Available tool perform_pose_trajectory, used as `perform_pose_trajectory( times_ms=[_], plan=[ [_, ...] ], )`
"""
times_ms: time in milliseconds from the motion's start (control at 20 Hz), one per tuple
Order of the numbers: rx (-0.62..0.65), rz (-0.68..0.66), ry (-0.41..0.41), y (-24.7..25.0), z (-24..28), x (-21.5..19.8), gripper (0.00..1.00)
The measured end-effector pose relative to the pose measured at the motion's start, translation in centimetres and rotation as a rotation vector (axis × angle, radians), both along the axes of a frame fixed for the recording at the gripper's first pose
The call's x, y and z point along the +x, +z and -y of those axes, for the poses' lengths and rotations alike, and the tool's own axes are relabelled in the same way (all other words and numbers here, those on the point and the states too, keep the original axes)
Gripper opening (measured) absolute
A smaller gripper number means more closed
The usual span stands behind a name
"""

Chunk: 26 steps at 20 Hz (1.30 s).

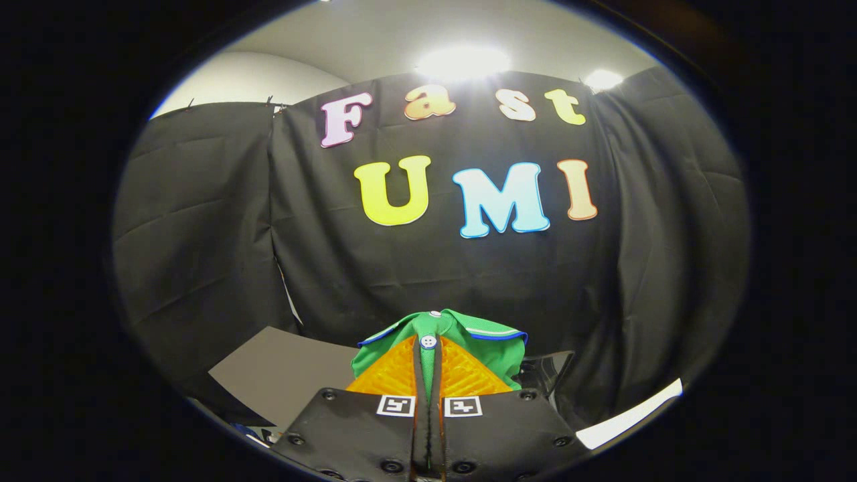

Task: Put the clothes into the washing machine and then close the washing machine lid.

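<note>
Gripper view: tool (428, 361) fingers clamping half-hidden green shirt (469, 335).

Green shirt (438, 335) with blue-edged collar, white buttons, pinched between hand-held gripper (428, 365) fingers

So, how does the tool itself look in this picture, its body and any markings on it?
The tool has two flat, dark, matte plates side by side at its base, each fastened with round screws near the corners. Each plate carries a small square black-and-white marker close to the narrow seam between them. The two fingers taper forward to a point and have a ridged, grid-like surface. I see no cables.
</note>
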State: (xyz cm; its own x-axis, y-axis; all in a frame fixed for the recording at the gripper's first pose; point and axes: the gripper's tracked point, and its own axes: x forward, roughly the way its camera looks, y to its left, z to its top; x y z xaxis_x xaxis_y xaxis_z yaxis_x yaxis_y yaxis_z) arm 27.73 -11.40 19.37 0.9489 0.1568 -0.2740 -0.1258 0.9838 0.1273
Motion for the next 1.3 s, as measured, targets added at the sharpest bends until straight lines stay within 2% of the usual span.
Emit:
perform_pose_trajectory(
  times_ms=[500,1300],
  plan=[
    [0.012,-0.089,-0.035,-6.9,3.3,0.3,0.02],
    [0.032,-0.284,-0.057,-22.8,4.4,0.6,0.02]
  ],
)
